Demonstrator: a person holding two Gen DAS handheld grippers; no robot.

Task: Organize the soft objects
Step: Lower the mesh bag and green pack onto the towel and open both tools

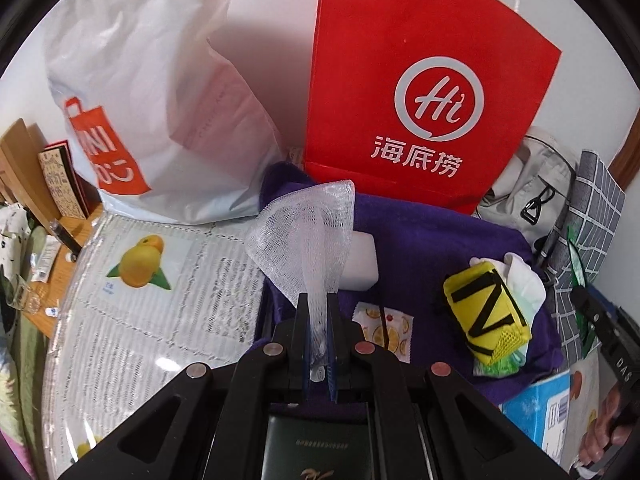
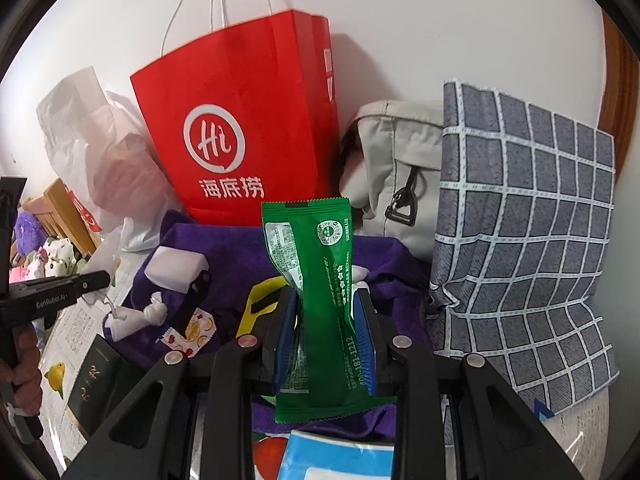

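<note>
A red paper bag (image 2: pixel 248 120) with white cord handles stands against the wall at twelve o'clock, printed with a white ring holding "Hi" above the characters 海底捞. At ten o'clock slumps a white plastic bag (image 1: pixel 132 80) bearing an orange panel with partly readable letters "NI". The left gripper (image 1: pixel 318 300) has its jaws pinched tight on a sheer white mesh pouch (image 1: pixel 308 232), which fans upward above a purple towel (image 1: pixel 420 240) on the worktop. The right gripper (image 2: pixel 326 320) has its blue-padded jaws clamped on a glossy green sachet (image 2: pixel 316 280), upright, printed with small white text and "400-181-1212". A yellow pouch (image 1: pixel 486 312) with black stripes lies on the towel at three o'clock, a white block (image 1: pixel 362 260) beside the mesh.
</note>
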